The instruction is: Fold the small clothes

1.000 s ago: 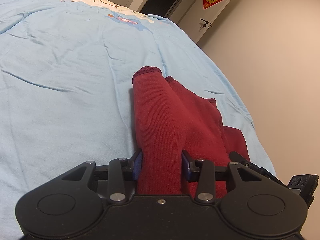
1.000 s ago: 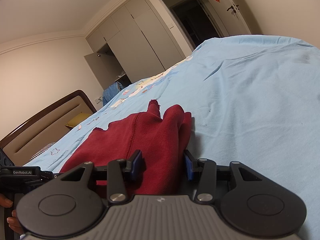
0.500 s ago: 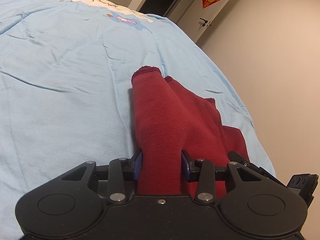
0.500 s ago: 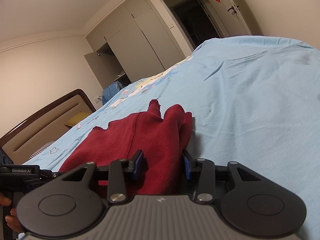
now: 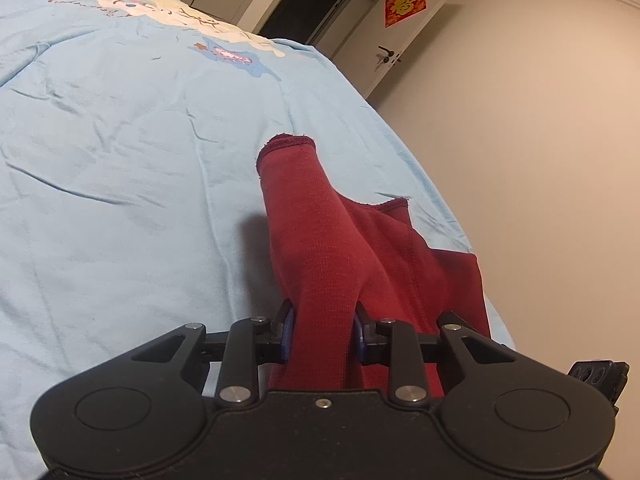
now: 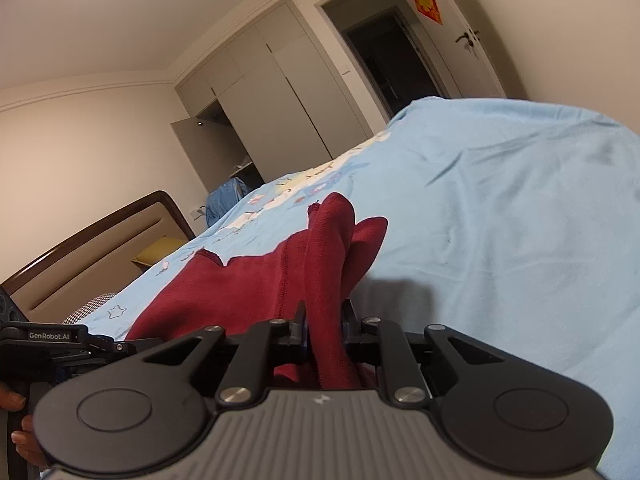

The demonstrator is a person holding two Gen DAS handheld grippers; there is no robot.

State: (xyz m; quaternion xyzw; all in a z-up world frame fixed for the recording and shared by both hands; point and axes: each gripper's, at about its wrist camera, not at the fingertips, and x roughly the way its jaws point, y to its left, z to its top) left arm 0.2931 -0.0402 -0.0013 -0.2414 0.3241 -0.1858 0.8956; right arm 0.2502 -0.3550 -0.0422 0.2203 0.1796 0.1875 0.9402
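1. Bed sheet [image 5: 120, 200], light blue, lies under everything.
2. The left gripper [image 5: 323, 330] pinches one end of the red cloth [image 5: 340, 264] tight.
3. The cloth sags onto the sheet between both claws.
4. The right gripper [image 6: 323, 330] squeezes the other end of the red cloth [image 6: 248, 284] tight.

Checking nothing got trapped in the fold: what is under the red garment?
Only the blue sheet shows around the red garment, which both grippers pinch and lift at its near edge. Whatever lies directly beneath the cloth is covered.
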